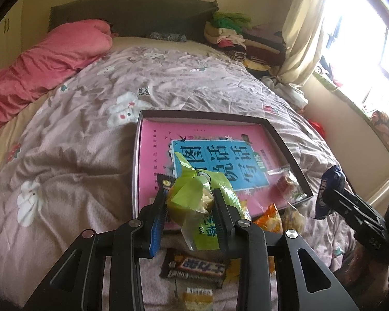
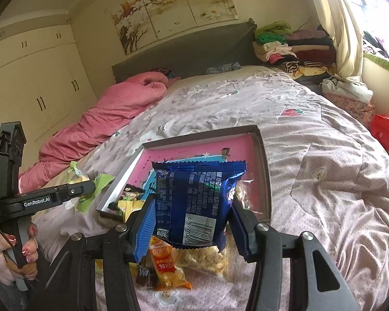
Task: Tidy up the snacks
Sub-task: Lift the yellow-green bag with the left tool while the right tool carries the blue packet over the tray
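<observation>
Left gripper (image 1: 190,207) clamps a green snack packet (image 1: 194,194) and right gripper (image 2: 192,223) clamps a blue snack packet (image 2: 194,199), both held above the near edge of a shallow box (image 1: 285,140) with a pink book (image 1: 153,155) in it. More snacks (image 2: 168,261) lie loose on the flowered bedspread (image 1: 90,129) beneath. Beyond are a pink blanket (image 1: 51,59), a dark headboard (image 1: 132,15), folded clothes (image 2: 285,46), pale wardrobes (image 2: 33,83) and a curtained window (image 1: 350,39).

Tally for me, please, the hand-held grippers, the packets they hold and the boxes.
Hand-held grippers: 2 (left hand-held gripper, right hand-held gripper)
Held packets: 2 (green packet, blue packet)
Box: 1
Total: 5
</observation>
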`<action>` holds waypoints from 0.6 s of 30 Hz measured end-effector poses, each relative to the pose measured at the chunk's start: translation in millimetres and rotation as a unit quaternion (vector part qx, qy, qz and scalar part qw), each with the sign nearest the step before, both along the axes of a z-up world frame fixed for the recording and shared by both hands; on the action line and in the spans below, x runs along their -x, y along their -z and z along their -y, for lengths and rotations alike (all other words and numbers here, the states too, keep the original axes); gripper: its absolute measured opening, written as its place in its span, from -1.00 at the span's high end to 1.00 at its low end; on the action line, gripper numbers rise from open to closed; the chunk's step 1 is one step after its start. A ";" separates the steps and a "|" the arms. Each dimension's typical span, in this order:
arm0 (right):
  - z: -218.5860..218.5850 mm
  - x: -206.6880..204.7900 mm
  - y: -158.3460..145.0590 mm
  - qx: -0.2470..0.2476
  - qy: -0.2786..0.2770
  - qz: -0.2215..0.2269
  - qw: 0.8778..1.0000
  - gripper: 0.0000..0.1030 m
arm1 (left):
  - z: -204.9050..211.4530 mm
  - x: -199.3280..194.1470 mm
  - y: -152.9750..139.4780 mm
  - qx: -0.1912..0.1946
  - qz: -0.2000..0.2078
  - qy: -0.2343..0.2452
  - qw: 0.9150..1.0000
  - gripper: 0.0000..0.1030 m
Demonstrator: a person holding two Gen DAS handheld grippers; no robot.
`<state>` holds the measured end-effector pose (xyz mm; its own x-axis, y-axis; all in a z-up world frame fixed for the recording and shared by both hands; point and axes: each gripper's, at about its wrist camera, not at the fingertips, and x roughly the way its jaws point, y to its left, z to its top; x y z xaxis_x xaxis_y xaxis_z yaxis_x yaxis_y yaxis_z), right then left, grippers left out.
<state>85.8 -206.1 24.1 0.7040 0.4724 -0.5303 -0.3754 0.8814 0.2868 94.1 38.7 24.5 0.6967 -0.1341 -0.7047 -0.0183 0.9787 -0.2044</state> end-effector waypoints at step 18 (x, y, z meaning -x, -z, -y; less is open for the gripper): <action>-0.6 -30.5 -3.9 -0.001 0.018 0.009 1.000 -0.02 | 10.8 -34.6 8.1 -0.006 -0.003 0.006 1.000 0.33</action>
<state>116.3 -205.5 28.0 0.7295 0.4473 -0.5175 -0.3485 0.8940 0.2815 128.7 27.9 16.5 0.6914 -0.1344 -0.7099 -0.0073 0.9812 -0.1929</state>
